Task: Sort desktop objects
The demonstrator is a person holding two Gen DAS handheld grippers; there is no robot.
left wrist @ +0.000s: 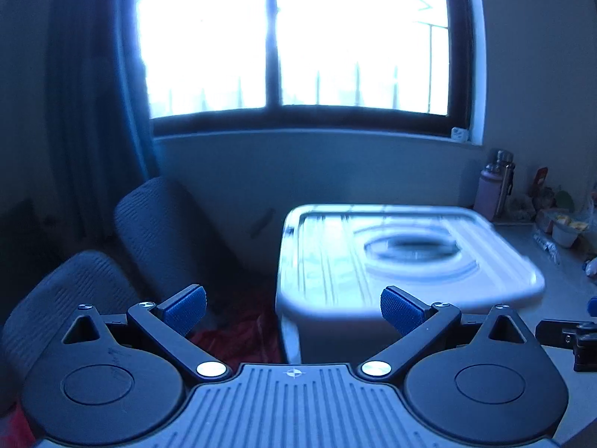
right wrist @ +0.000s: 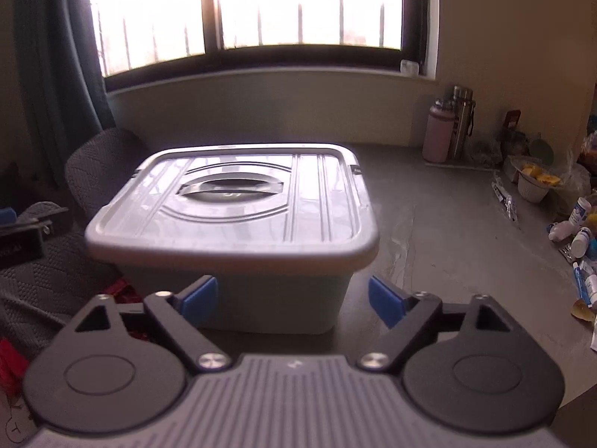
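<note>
Left wrist view: left gripper (left wrist: 293, 308) spread wide and empty, aimed at the near left corner of the storage box (left wrist: 373, 298), lid (left wrist: 391, 250) on. Right wrist view: right gripper (right wrist: 293, 300) likewise parted, holding nothing, just short of the box; small bottles and tubes (right wrist: 582, 246) scattered on the desk (right wrist: 447, 231) far right of the box. Sorting seemingly barely begun: lid shut, clutter unsorted.

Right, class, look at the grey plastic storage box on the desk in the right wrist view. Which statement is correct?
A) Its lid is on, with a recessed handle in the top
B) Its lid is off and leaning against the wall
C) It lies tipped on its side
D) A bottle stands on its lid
A: the grey plastic storage box stands upright with its lid closed over it, the recessed handle showing on top and nothing resting there.
</note>
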